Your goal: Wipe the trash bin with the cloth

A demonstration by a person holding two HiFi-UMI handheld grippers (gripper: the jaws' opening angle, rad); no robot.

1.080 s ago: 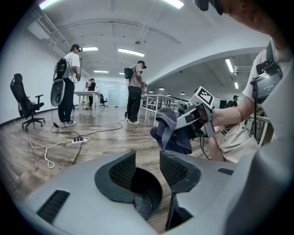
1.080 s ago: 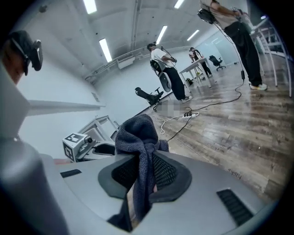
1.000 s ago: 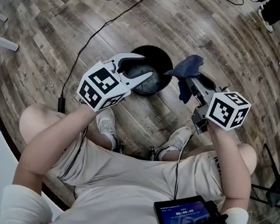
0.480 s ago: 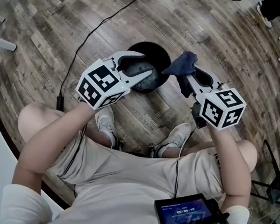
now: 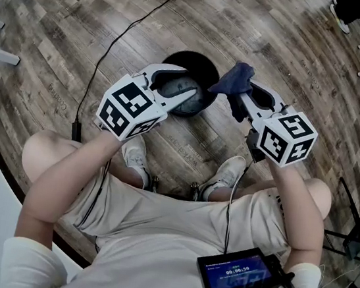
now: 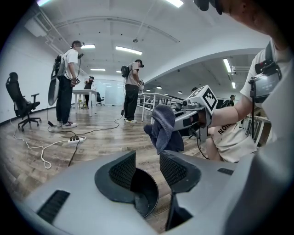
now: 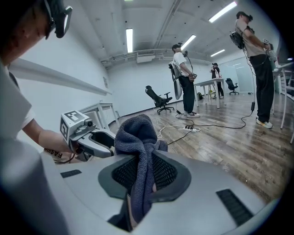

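Cloth (image 5: pixel 238 77) pinched in right tool (image 5: pixel 241 95), seemingly beside bin (image 5: pixel 190 60).

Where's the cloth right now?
Head view, right of centre: the cloth is clamped in the right gripper, held up off the floor beside the right rim of the bin.

The left tongs (image 6: pixel 148 169) stand with jaws apart and nothing pinched between them. The black bin (image 6: pixel 148 198) shows low in the gap. Just beyond, the right tongs (image 6: pixel 177 121) grip a dark blue cloth (image 6: pixel 163 131), which droops above the wooden floor (image 6: pixel 92 142). People (image 6: pixel 132 92) stand farther back.
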